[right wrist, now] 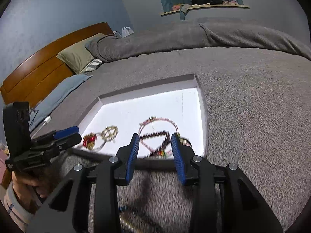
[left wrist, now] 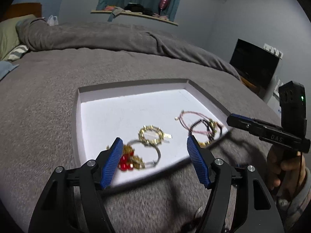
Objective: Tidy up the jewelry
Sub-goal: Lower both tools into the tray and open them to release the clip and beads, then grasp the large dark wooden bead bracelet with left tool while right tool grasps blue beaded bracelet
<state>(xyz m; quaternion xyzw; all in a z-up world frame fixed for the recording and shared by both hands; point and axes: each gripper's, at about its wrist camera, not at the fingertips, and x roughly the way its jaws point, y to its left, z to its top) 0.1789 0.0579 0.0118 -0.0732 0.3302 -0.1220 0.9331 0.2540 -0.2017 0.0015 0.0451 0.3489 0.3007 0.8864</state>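
Fingers (left wrist: 114, 161) of the left gripper (left wrist: 154, 161) gape wide and empty, the red-and-gold piece (left wrist: 127, 160) just beyond one pad. The right gripper (right wrist: 155, 155) is half open, also empty, the tangled bracelets (right wrist: 159, 136) ahead inside the white tray (right wrist: 202, 97) on the bed (right wrist: 252, 106), seemingly gathered for sorting.

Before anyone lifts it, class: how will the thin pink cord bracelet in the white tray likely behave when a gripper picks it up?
The pink cord bracelet looks thin and soft, so it will probably sag and lose its loop. It overlaps the dark bead bracelet, so that may drag along. It likely weighs very little and could slip from the open right gripper in the tray.
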